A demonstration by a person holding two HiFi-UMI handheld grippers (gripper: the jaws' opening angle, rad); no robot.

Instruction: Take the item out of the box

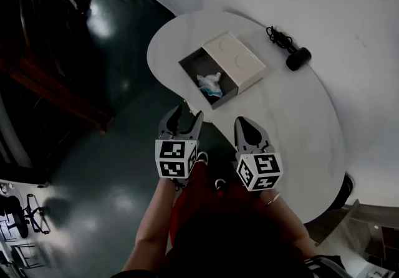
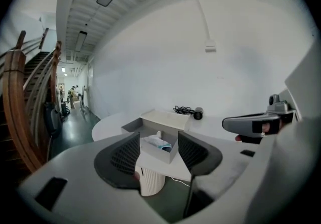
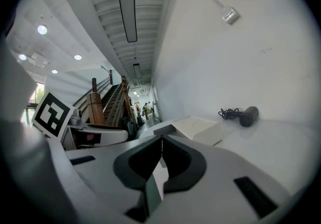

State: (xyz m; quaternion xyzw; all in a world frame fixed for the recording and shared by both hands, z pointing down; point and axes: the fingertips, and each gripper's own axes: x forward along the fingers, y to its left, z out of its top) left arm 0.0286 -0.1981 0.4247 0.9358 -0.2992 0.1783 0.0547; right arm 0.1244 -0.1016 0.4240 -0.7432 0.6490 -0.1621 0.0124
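Both hand-held grippers hang in front of the person, short of the counter's (image 1: 283, 127) near edge and apart from the box. In the head view the left hand-held gripper (image 1: 187, 115) has its jaws spread wide with nothing between them; its own view confirms this, with the left hand-held gripper (image 2: 159, 137) showing a broad gap through which the box (image 2: 165, 117) and its contents appear, well beyond the tips. The right hand-held gripper (image 1: 244, 122) is closed, and its own view shows the right hand-held gripper (image 3: 160, 140) with both dark jaws pressed together on nothing. The white box (image 1: 234, 58) sits on the rounded white counter with its grey inner tray slid out toward the person, the outer sleeve covering the far part. The item (image 1: 210, 83), a crumpled white and teal thing, lies in the exposed end of the tray; in the left gripper view the item (image 2: 156, 141) rests against the tray's near wall. A black corded device (image 1: 298, 58) lies on the counter beyond the box, near the wall. Dark glossy floor (image 1: 93, 52) spreads to the left of the counter.
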